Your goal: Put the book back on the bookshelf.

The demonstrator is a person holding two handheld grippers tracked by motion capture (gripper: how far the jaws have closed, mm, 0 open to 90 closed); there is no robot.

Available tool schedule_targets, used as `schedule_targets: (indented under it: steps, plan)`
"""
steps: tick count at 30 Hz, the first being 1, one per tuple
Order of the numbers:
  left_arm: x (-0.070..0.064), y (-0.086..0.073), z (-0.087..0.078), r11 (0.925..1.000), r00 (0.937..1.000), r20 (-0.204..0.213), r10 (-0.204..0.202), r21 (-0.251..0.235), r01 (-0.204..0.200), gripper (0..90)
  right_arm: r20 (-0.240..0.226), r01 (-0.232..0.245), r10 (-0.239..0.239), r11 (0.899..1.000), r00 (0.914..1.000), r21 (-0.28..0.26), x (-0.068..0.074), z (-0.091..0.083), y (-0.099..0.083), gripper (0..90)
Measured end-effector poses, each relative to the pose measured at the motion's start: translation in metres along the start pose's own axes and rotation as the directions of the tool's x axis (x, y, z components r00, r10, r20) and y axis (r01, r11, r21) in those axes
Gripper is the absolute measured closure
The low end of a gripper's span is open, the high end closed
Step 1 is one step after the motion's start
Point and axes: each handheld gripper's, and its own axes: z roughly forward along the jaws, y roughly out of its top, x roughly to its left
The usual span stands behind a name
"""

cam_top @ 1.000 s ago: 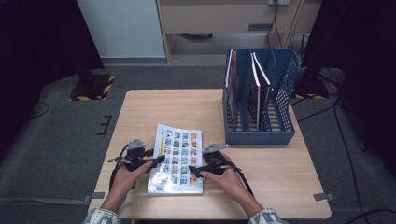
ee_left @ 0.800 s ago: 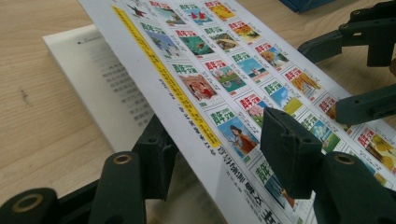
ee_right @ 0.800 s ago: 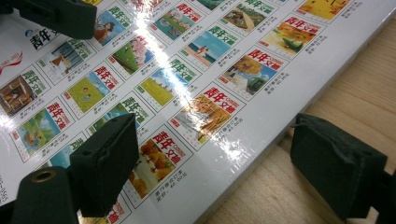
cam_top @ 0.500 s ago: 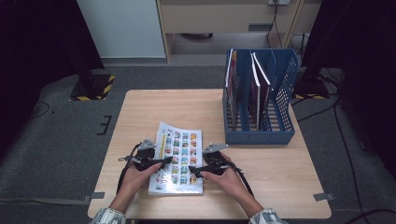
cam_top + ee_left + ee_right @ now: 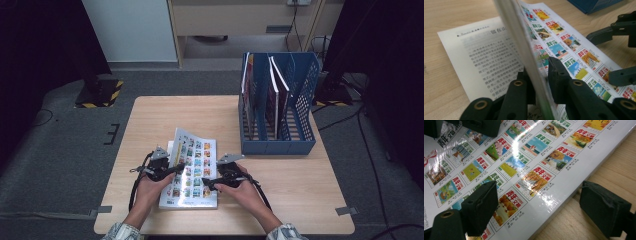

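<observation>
High view: glossy picture-grid magazine (image 5: 192,172) lies near front edge of light wooden tabletop (image 5: 165,120), blue plastic file rack (image 5: 280,107) w/ books at right rear.

Left gripper view: left gripper (image 5: 541,82) pinches lifted cover.

Right gripper view: right gripper (image 5: 539,207) spread wide, straddling magazine's edge.
</observation>
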Motion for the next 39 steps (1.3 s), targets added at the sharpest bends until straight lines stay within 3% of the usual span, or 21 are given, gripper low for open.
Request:
schedule_targets:
  steps: [8,12,22,39]
  plan:
    - [-0.009,0.006,-0.008,0.9961,0.9971,-0.005,0.075,-0.045,-0.075,83.7,-0.003,0.007,-0.007,1.0,1.0,0.003,0.0,-0.001,0.0,15.3]
    - [-0.011,0.007,-0.011,0.9946,0.9963,-0.005,0.086,-0.059,-0.086,84.1,-0.006,0.003,-0.003,1.0,1.0,0.002,0.0,-0.001,0.0,14.8]
    - [-0.015,0.01,-0.02,0.9914,0.9965,0.004,0.084,-0.102,-0.083,84.4,-0.04,-0.044,0.044,0.999,0.9982,-0.004,-0.004,-0.002,0.0,10.9]
    - [-0.018,0.013,-0.03,0.9861,0.9953,0.014,0.095,-0.138,-0.093,84.8,-0.11,-0.069,0.067,0.998,0.9917,-0.013,-0.003,0.0,0.0,10.7]
